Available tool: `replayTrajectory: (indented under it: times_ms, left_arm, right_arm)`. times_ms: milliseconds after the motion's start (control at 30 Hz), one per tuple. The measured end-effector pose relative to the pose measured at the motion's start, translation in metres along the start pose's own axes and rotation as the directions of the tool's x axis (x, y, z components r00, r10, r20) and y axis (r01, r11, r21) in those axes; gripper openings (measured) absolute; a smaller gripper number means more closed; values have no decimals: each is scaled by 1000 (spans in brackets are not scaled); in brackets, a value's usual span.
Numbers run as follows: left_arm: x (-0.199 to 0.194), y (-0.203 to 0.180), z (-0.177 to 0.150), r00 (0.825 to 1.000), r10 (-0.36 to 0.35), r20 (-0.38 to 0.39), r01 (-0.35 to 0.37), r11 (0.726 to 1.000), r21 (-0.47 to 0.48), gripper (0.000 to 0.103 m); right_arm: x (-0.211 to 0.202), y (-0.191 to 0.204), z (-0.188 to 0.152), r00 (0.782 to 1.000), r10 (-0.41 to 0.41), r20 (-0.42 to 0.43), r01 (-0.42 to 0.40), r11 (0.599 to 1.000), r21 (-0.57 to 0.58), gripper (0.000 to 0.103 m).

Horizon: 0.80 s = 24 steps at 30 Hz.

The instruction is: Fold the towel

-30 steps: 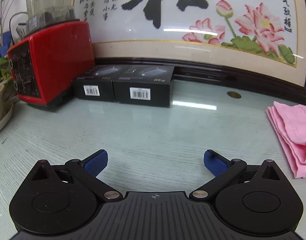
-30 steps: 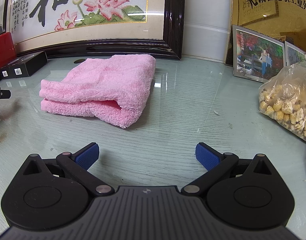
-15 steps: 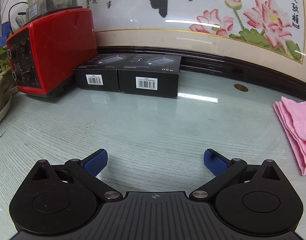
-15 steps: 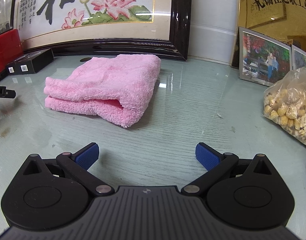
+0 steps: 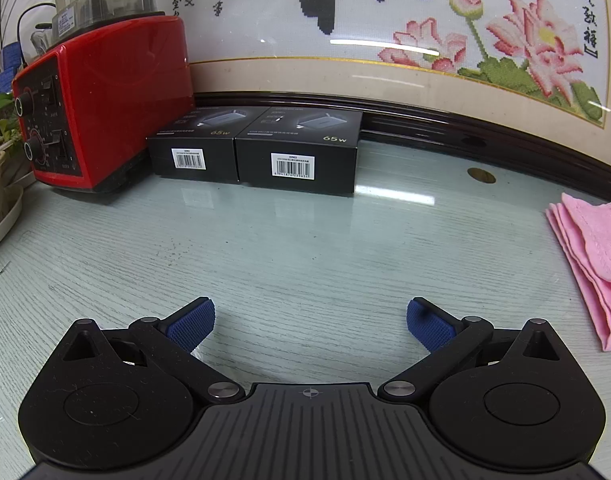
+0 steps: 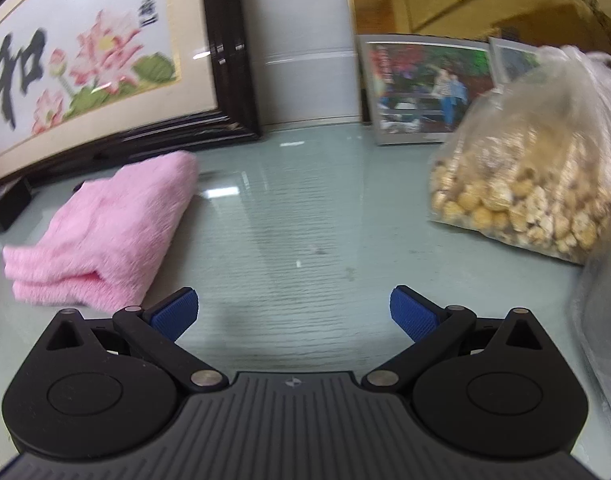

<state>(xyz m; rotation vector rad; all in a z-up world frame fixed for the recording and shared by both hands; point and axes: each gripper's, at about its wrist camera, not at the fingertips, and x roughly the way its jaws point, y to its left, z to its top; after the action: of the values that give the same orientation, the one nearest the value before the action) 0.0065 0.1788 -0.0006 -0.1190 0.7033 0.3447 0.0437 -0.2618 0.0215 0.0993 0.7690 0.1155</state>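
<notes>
glass-topped table (image 5: 305, 248) carries a framed embroidery (image 5: 385, 40) with a large black "和", then a folded pink towel (image 6: 105, 236) lying left of the right gripper (image 6: 293, 312), then two black boxes (image 5: 293, 148) marked "65w". left gripper (image 5: 310, 322) and right both gape wide, empty.

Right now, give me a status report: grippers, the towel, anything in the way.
Left gripper open, empty. Right gripper open, empty. Pink towel folded on the glass table, untouched. Bag of snacks off to the right, nothing blocking.
</notes>
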Motion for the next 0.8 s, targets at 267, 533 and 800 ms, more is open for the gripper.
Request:
replayTrajectory:
  times_ms: [267,533,800]
  left_arm:
    - [0,0,0,1000,0,0,0,1000,0,103]
    - [0,1,0,1000,-1,0,1,1000,0,103]
    - [0,1,0,1000,-1,0,1,1000,0,103]
  right_arm:
    - [5,-1,-1,996,-81,-27,79,994,-75,103]
    - [5,-14,2,992,-127,-23,126,991,-37,103]
    - [5,-20,3,990,-140,-22,139,990,-26,103]
